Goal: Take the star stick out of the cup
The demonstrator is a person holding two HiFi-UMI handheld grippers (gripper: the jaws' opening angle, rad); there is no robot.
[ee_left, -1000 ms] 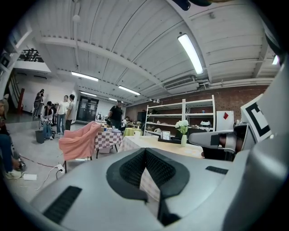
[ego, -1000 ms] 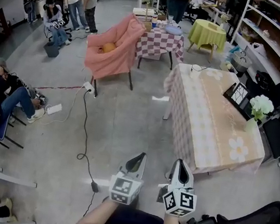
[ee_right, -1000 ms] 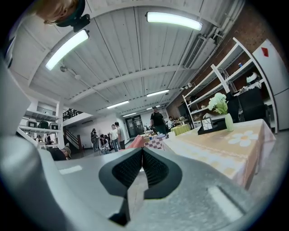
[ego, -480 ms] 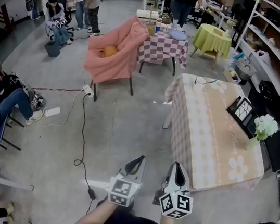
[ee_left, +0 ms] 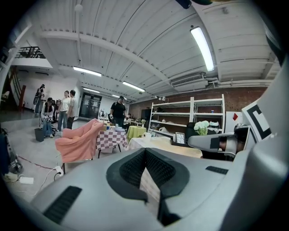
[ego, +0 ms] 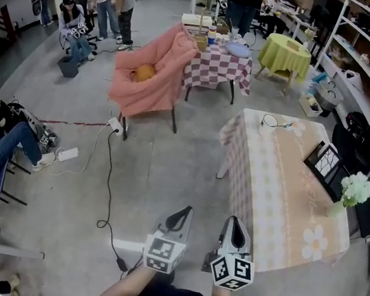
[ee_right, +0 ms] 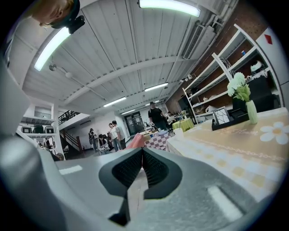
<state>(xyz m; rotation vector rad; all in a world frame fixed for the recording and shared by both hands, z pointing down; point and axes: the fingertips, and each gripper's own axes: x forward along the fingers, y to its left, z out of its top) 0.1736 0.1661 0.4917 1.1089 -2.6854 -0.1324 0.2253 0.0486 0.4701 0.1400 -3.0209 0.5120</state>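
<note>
Left gripper [ego: 181, 218], right gripper [ego: 235, 230]: clenched, empty. Bench [ego: 276, 186], right of frame: now lower, nearer than before. Task: approach only; cup unidentified.

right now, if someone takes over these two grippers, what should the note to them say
Left gripper: shut, empty, held out over the floor.
Right gripper: shut, empty, beside the left one.
The table stands ahead and to the right. What looks like the white cup sits at its far end. The star stick is too small to make out.
Done: nothing yet, and neither gripper is near the cup.
Left: reach the cup, open a gripper, grip the stick and lift it out.
</note>
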